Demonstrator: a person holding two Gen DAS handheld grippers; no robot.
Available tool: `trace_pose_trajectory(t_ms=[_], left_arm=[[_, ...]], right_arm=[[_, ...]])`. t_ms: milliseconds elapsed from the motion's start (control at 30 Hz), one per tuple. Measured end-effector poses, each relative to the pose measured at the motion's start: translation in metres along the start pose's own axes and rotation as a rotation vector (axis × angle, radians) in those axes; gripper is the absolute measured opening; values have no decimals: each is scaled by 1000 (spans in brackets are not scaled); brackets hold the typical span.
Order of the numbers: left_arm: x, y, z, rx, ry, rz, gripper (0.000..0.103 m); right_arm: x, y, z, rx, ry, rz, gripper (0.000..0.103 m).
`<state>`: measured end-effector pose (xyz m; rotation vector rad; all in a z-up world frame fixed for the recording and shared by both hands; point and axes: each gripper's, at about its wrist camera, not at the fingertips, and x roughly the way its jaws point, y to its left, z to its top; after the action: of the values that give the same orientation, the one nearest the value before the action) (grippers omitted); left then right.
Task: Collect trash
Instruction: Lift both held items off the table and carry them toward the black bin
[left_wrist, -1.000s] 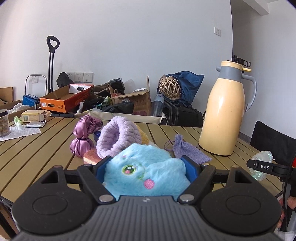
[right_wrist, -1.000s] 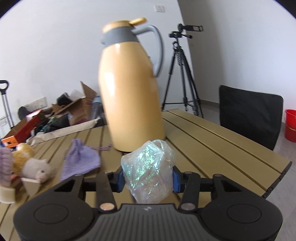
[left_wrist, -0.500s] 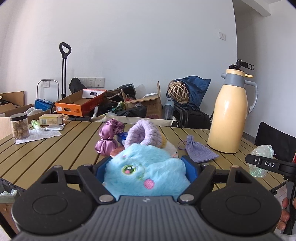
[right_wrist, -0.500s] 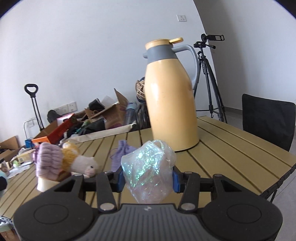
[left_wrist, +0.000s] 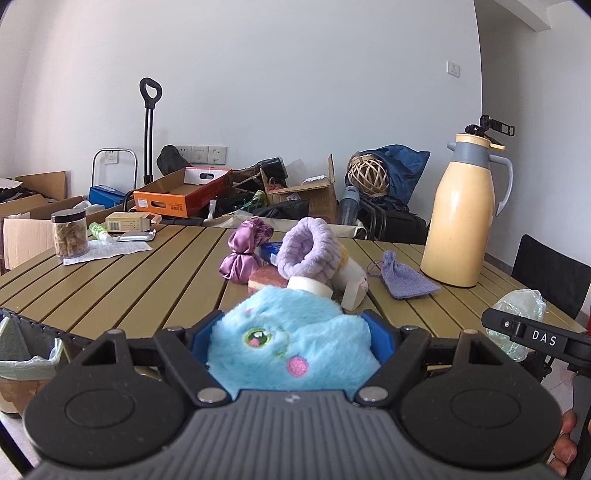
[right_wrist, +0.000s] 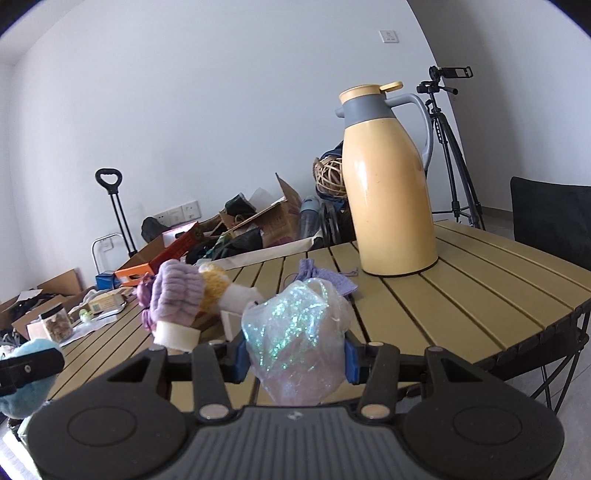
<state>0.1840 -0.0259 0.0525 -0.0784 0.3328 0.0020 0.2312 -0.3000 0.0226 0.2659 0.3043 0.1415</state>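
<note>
While both hand-held grippers hover at the near edge, the slatted olive desk (left_wrist: 155, 280) fills the middle of each view and carries most of the listed items.

Yellow thermos jug (right_wrist: 388, 192), grey collar and handle: upright on the desk's far right side.

Blue plush toy (left_wrist: 291, 350), green eye and pink cheek: clamped between the blue pads of the left hand-held gripper (left_wrist: 293, 345), jaws set fairly wide around its soft body, held off the desk at the near edge.

Crumpled iridescent plastic bag (right_wrist: 295, 336), the trash item: pinched between the pads of the right hand-held gripper (right_wrist: 295, 356), jaws about half closed on it, held above the desk's near edge. From the left wrist view the same bag (left_wrist: 521, 317) shows at far right, behind a black gripper finger marked DAS.

Lilac fluffy band (left_wrist: 310, 247): mid-desk, leaning on a cream and yellow plush piece.

Purple satin scrunchie (left_wrist: 243, 251): just left of the band.

Lavender drawstring pouch (left_wrist: 404, 277): lying flat between the band and the jug.

Clear jar (left_wrist: 70, 232), dark lid, brown contents: far left, standing on a paper sheet.

Bin with green liner (left_wrist: 26, 362): below the desk's left edge.
</note>
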Motion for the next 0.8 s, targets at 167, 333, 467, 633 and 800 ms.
trace_pose_trajectory(t_ms=[167,333,467,633,800], left_arm=[[-13,1,-6,19,14,19,81],[-24,3,-15,34,31,32,81],[-32,5,-24,48,50,44,81],[-39,12,-41,59,92,64,81],[-40,22,-59,66,142,84,81]], right_arm=[[-13,7,-10,-11,18,26,46],[-24,18,-21,-37,45,57,46],[-31,28,-34,-62,82,81,46],[-37,43,-54,-104,146,108,46],[-39,59,-71,-134,216,125,46]])
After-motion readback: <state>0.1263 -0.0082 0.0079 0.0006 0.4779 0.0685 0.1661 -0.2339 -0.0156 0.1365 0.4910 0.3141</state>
